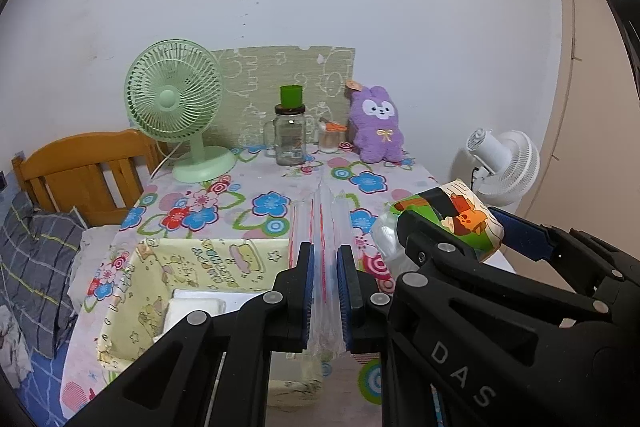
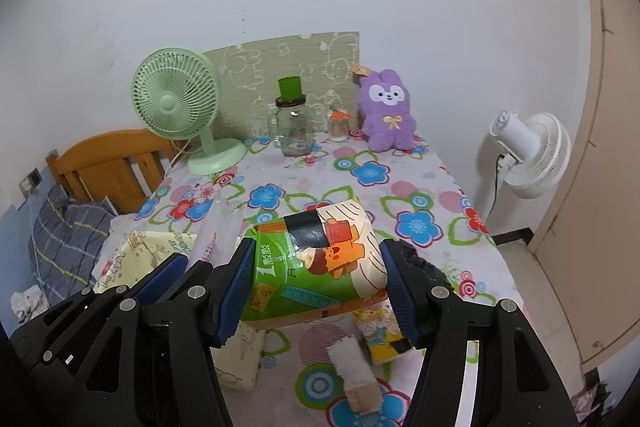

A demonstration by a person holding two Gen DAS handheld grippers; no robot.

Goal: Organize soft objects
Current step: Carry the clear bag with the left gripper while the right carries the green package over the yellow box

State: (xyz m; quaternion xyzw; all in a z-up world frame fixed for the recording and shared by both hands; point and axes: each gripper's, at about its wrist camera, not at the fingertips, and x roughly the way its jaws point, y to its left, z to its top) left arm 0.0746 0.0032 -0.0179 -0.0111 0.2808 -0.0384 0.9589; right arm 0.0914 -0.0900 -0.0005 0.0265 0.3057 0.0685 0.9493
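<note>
My left gripper (image 1: 325, 259) is shut on a clear zip bag (image 1: 322, 227) with red seal lines, held upright above the table; it also shows in the right wrist view (image 2: 216, 231). My right gripper (image 2: 316, 279) is shut on a green and orange tissue pack (image 2: 316, 267), held above the table; the pack also shows in the left wrist view (image 1: 460, 215), right of the bag. A pale yellow fabric basket (image 1: 148, 291) sits below left with white items inside. A purple plush bunny (image 2: 386, 115) sits at the table's far end.
A green desk fan (image 1: 176, 107), a glass jar with a green cup on top (image 1: 290, 139) and a small jar (image 1: 330, 137) stand at the back. A yellow pack (image 2: 380, 335) and a beige sponge-like block (image 2: 356, 379) lie near me. A white fan (image 2: 528, 155) stands right; a bed is left.
</note>
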